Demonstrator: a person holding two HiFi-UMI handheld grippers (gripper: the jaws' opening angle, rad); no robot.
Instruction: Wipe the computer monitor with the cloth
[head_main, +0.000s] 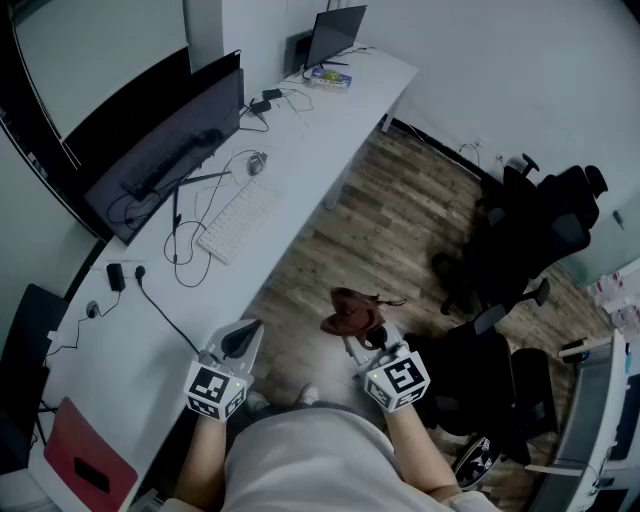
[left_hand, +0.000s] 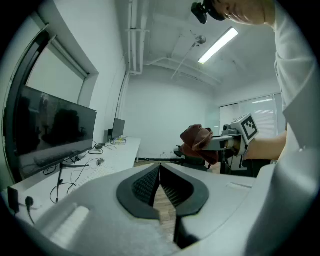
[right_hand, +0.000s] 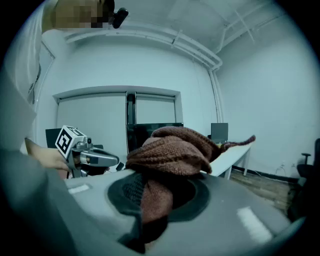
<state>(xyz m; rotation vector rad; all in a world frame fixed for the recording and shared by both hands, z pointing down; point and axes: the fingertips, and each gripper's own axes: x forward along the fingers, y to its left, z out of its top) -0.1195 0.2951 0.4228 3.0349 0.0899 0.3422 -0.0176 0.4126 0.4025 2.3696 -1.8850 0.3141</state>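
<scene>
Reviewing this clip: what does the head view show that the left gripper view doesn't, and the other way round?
Only the head view shows a flat red item on the near corner of the desk. Only the left gripper view shows a ceiling strip light and the left hand-held gripper shut, nothing between its jaws. Both show the monitor, the keyboard and the brown cloth clamped in the right hand-held gripper.

**Desk clutter and chairs**

On the long white desk (head_main: 300, 130), a flat white keyboard (head_main: 235, 218) lies mid-length, with a small grey mouse (head_main: 257, 162) just beyond it. A flat red pad (head_main: 88, 460) sits at the near corner. Black office chairs (head_main: 545, 230) stand on the wooden plank floor (head_main: 400, 200).
</scene>
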